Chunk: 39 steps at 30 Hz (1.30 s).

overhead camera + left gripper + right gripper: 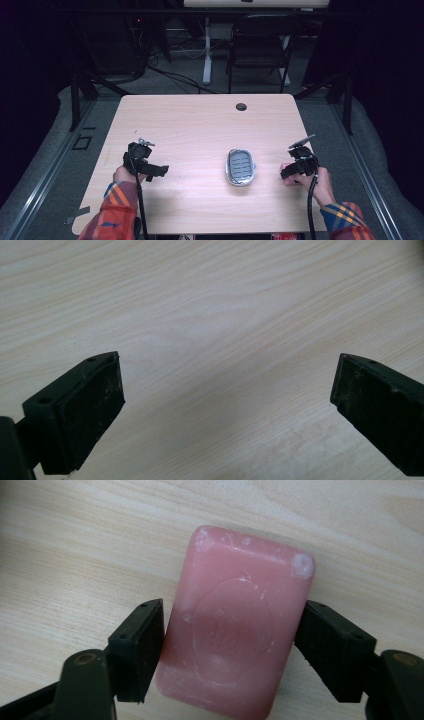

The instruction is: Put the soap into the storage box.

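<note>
A pink bar of soap [235,625] lies flat on the wooden table [200,120] between the jaws of my right gripper [231,632]. Both black pads touch its long sides, so the gripper is shut on it. In the high view the right gripper [289,172] sits near the table's right edge, pointing left, with the pink soap [284,167] at its tips. A grey soap dish [240,167] with a slotted insert rests in the middle, a short way left of that gripper. My left gripper [159,171] hovers at the left, open; its jaws [227,395] stand wide over bare wood.
A round cable hole [241,106] sits near the table's far edge. Beyond the table stand a dark folding chair [260,45] and a white desk leg [206,50]. Plaid sleeves enter from the bottom.
</note>
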Tool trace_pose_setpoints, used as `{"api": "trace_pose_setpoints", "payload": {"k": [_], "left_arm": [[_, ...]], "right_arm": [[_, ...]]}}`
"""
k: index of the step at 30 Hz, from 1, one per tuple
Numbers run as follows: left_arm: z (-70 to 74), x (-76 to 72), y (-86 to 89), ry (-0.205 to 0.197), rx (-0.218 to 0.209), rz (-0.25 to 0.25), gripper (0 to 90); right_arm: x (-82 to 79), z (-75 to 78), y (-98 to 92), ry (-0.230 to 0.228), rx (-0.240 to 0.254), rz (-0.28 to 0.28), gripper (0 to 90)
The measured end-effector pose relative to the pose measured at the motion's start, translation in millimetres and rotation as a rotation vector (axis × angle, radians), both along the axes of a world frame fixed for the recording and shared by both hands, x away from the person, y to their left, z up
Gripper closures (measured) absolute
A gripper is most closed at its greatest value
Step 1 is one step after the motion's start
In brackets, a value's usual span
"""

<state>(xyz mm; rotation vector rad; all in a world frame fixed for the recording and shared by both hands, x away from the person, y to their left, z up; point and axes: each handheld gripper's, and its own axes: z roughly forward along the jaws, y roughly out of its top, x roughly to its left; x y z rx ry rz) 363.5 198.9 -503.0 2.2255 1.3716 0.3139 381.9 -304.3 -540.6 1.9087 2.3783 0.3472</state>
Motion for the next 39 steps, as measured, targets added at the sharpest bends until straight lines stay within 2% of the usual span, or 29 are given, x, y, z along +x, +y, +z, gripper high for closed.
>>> {"api": "trace_pose_setpoints", "payload": {"k": [3,6,7,9,10,11,12,17,26,28,31,33,39], "left_arm": [[-0.4,0.5,0.1,0.000,-0.003,-0.003,0.7],[-0.4,0.6,0.0,0.000,-0.003,-0.003,0.7],[-0.3,0.4,-0.3,0.001,-0.003,-0.002,0.7],[-0.3,0.2,-0.7,0.000,-0.002,-0.002,0.7],[-0.1,-0.1,-0.8,0.001,-0.002,-0.003,0.7],[0.1,-0.3,-0.9,0.000,-0.002,-0.004,0.7],[0.1,-0.5,-1.0,0.000,-0.003,-0.003,0.7],[-0.5,0.0,-0.6,0.001,-0.004,-0.007,0.8],[-0.6,0.2,-1.0,0.002,0.003,-0.018,0.8],[-0.7,0.4,-0.9,0.003,0.003,-0.018,0.8],[-0.9,0.4,-1.3,0.003,0.004,-0.018,0.8],[-0.9,0.3,-1.4,0.006,0.004,-0.019,0.8],[-1.2,0.4,-1.9,0.008,0.006,-0.019,0.8]], "right_arm": [[0.4,-1.5,-1.3,0.006,0.007,-0.004,35.4],[1.2,-2.6,-3.8,0.010,0.026,-0.004,36.0],[2.0,-1.5,-5.4,0.024,0.021,0.011,36.1],[2.0,-1.4,-5.4,0.024,0.018,0.014,36.2],[0.8,-2.7,-2.9,0.001,0.015,-0.002,36.3],[0.8,-2.7,-2.9,0.001,0.015,-0.002,36.3],[1.8,-1.0,-4.3,0.025,0.005,0.029,36.3],[2.3,1.6,-6.4,0.028,0.007,0.049,36.4],[2.2,9.0,-14.6,0.010,0.010,0.039,36.5],[1.6,10.9,-14.0,-0.006,0.020,0.034,36.5],[1.6,13.9,-12.2,-0.011,0.004,0.049,36.5],[1.9,18.0,-10.0,-0.007,-0.010,0.081,36.5],[2.0,25.7,-6.9,-0.016,-0.033,0.103,36.5]]}}
